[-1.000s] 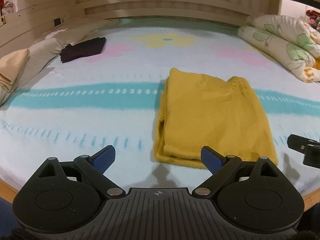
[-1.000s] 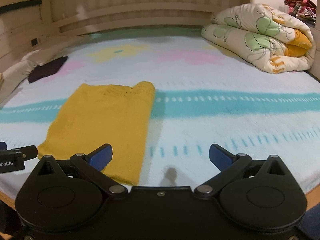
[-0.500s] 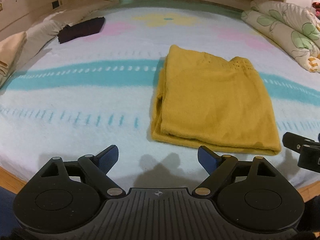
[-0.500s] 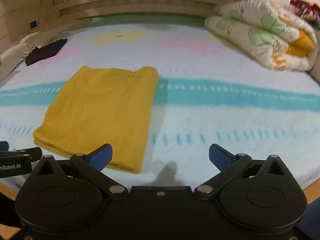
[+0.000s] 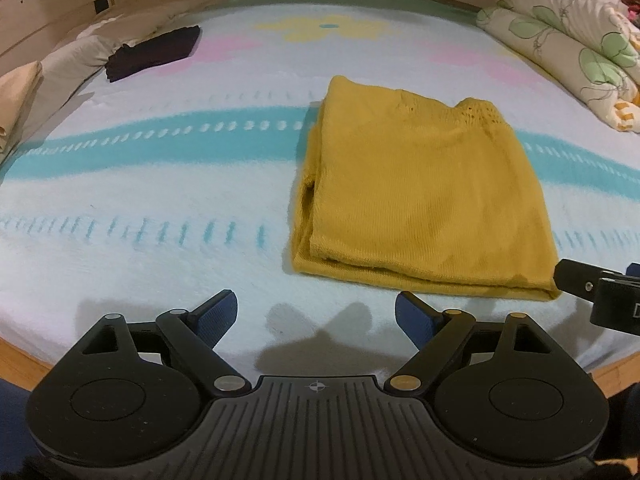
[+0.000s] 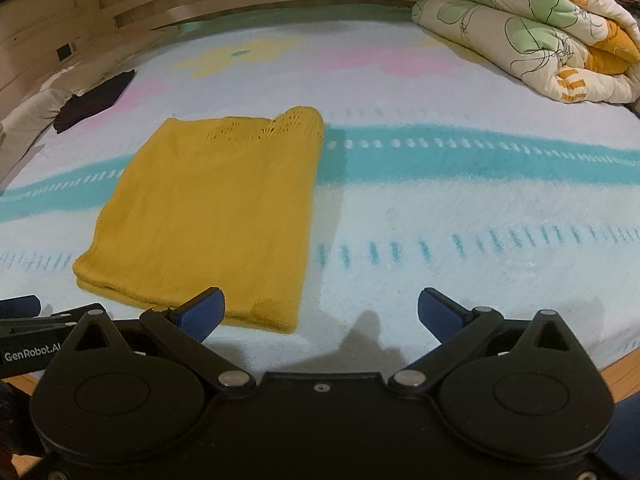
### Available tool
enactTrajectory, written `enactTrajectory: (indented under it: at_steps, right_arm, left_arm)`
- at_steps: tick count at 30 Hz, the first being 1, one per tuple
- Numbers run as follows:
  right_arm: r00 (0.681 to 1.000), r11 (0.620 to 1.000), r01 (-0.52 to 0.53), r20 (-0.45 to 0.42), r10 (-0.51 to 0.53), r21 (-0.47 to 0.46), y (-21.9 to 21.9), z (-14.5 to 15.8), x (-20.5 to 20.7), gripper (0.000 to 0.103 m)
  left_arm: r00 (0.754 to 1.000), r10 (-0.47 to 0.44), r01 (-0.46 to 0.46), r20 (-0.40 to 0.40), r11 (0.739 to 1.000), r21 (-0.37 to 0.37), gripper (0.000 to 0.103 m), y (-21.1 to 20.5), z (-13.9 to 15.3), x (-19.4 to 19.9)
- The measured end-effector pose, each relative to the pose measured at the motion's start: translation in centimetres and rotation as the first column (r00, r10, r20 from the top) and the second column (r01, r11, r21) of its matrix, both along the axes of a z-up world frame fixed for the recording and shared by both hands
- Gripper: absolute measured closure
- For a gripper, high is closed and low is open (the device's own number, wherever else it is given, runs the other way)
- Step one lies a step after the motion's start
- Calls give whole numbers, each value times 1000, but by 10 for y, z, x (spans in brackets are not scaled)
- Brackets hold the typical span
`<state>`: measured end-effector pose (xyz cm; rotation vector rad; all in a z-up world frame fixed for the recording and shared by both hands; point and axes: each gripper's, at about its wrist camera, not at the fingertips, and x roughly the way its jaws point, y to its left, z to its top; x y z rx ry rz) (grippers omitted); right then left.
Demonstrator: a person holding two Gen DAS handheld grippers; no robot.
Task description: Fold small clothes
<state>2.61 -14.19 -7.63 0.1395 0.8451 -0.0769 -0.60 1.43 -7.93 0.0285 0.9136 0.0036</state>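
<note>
A yellow knitted garment (image 5: pixel 424 196) lies folded flat into a rectangle on the bed; it also shows in the right wrist view (image 6: pixel 216 216). My left gripper (image 5: pixel 316 314) is open and empty, just short of the garment's near left corner. My right gripper (image 6: pixel 320 312) is open and empty at the garment's near right corner, its left fingertip (image 6: pixel 202 312) over the near hem. The right gripper's side shows at the left wrist view's right edge (image 5: pixel 600 292).
The bed has a pale blanket (image 5: pixel 140 184) with teal stripes and flowers. A dark folded garment (image 5: pixel 154 54) lies far left beside pillows (image 5: pixel 76 60). A rolled floral duvet (image 6: pixel 532 28) lies far right. The wooden bed edge (image 6: pixel 624 372) runs close below the grippers.
Both grippers have drawn back toward the near bed edge and tilted down a little, so the yellow garment sits farther from the fingers. Both stayed open.
</note>
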Motion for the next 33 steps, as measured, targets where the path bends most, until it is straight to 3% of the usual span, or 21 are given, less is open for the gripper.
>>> enactTrajectory:
  at_steps: [33]
  right_arm:
    - [1000,999,-1,-16,2,38,-2,-5,4,1]
  left_arm:
    - [1000,-12,12,-10,1000,-10,17,-2,-2,1]
